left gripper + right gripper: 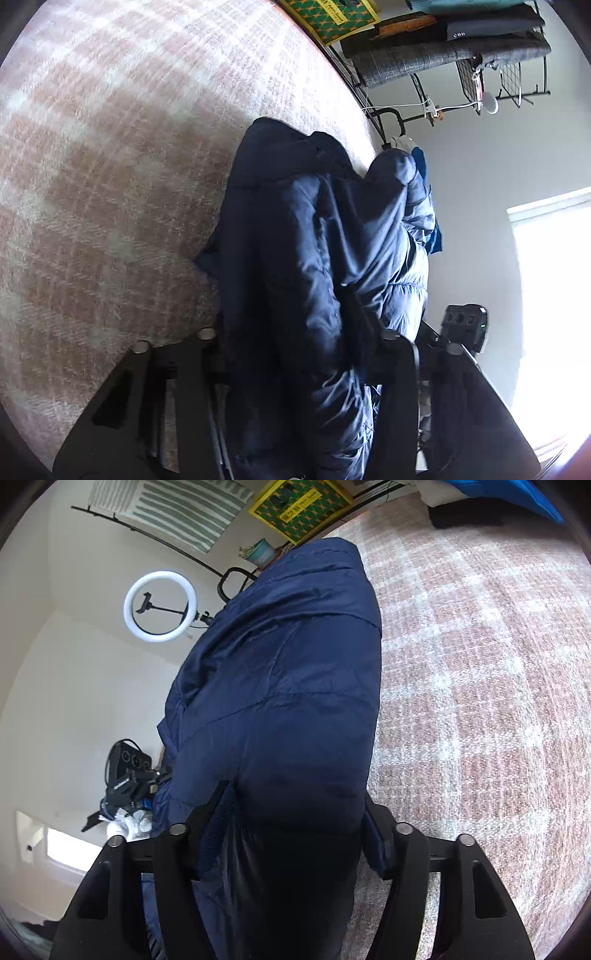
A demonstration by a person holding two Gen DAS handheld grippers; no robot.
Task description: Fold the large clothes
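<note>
A dark navy puffer jacket (314, 221) is bunched up and raised above a pink-and-white plaid rug (110, 147). In the left wrist view my left gripper (299, 354) is shut on a thick fold of it, and the fabric fills the gap between the black fingers and hides their tips. In the right wrist view the same jacket (295, 664) fills the jaws of my right gripper (295, 823). The ribbed pad (221, 808) presses into the cloth. The jacket stretches away from both grippers over the rug (480, 701).
A black device with lenses (465, 325) hangs close beside the jacket and also shows in the right wrist view (129, 771). A wire rack of folded clothes (461, 48), a yellow-green box (299, 506), a ring light (160, 607) and a bright window (554, 295) line the rug's edges.
</note>
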